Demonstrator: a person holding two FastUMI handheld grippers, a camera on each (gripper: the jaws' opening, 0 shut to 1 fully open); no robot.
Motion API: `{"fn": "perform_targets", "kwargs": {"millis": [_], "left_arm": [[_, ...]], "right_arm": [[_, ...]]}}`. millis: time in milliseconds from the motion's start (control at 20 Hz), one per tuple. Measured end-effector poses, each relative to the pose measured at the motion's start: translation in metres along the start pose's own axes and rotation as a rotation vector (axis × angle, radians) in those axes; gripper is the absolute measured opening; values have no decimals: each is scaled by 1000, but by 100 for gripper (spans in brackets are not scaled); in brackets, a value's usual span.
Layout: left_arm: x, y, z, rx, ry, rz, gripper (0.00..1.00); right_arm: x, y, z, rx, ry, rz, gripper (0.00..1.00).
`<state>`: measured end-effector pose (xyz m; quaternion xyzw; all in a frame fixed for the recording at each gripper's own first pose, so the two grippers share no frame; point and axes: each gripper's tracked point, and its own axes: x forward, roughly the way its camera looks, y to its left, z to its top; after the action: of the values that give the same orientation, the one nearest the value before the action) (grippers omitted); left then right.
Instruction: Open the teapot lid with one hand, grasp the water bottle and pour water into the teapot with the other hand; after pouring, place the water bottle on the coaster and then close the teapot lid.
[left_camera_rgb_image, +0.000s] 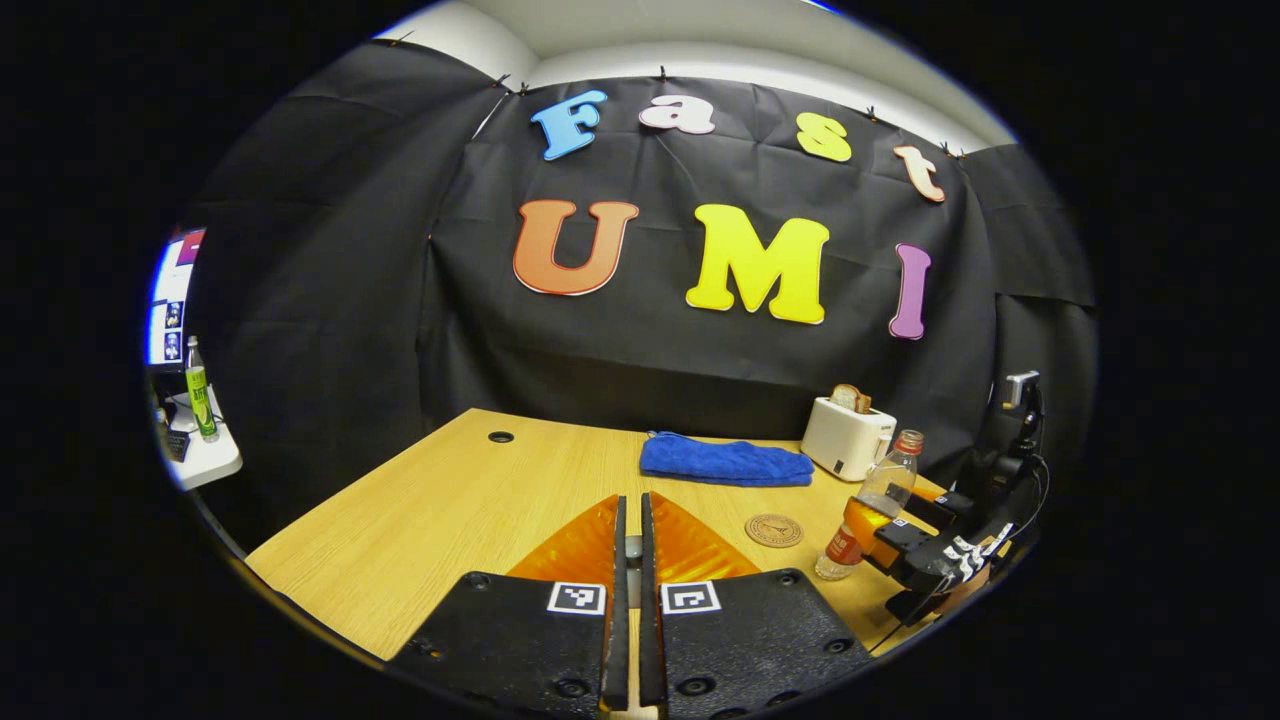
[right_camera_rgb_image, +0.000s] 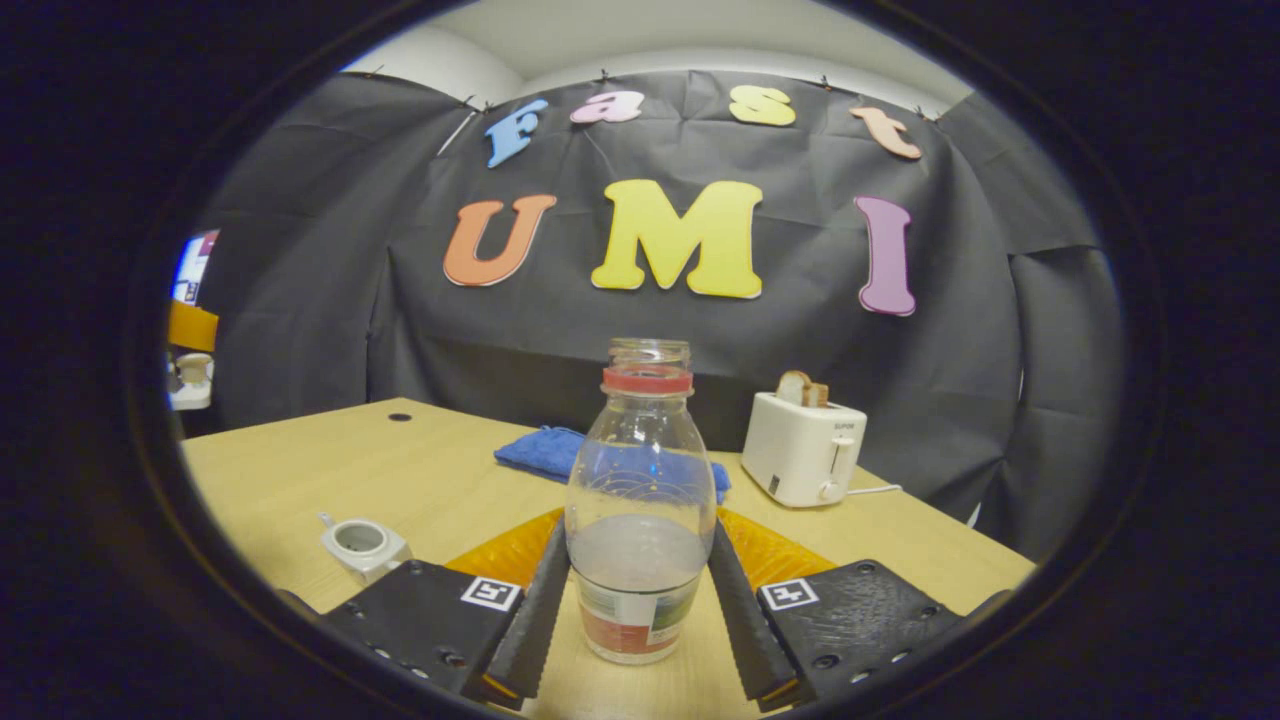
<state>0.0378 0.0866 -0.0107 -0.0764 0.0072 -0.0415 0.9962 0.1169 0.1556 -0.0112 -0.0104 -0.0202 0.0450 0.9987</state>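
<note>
Right gripper (right_camera_rgb_image: 640, 600) is wrapped around the water bottle (right_camera_rgb_image: 641, 520), 1 finger on each flank of the lower body, both pressed against the plastic, and the bottle stands upright on the wooden table (right_camera_rgb_image: 400, 470). The cap is off, the neck is open with a red ring below the mouth, and water sits at roughly the lower third, just above the label. To the near left of that gripper, the white teapot (right_camera_rgb_image: 362, 545) shows its round opening uncovered, a small spout at its far-left edge. Over in the left gripper view, the left gripper (left_camera_rgb_image: 628, 560) has its 2 fingers drawn almost together with only a thin slit between them, and a small pale object sits pinched in that slit; it could be the lid's knob, but I cannot tell for sure. From that same view the bottle (left_camera_rgb_image: 872, 505) looks tilted and the other gripper (left_camera_rgb_image: 915, 530) is clamped on its lower half from the right, with the round brown coaster (left_camera_rgb_image: 773, 530) lying flat just to the bottle's left, apart from it. Farther back, a folded blue towel (left_camera_rgb_image: 725, 462) lies on the table, and to its right a white toaster (left_camera_rgb_image: 848, 437) holds a slice of bread in its slot. At the far left, a green bottle (left_camera_rgb_image: 200, 392) stands on a small white shelf (left_camera_rgb_image: 205, 460).
</note>
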Motion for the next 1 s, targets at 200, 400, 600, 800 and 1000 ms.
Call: {"fn": "perform_targets", "kwargs": {"millis": [200,400,600,800,1000], "left_arm": [[-4,8,2,28,-2,4,6],[-9,9,10,38,-25,-20,6],[-11,22,14,25,-39,-4,6],[-10,36,11,-6,-26,10,6],[-10,41,7,-15,-16,14,6]], "right_arm": [[-10,6,7,-181,15,-58,72],[-16,17,11,-353,0,-101,72],[-15,22,11,-554,14,-142,72],[-8,32,10,-723,13,-177,72],[-7,46,7,-949,3,-202,72]]}}
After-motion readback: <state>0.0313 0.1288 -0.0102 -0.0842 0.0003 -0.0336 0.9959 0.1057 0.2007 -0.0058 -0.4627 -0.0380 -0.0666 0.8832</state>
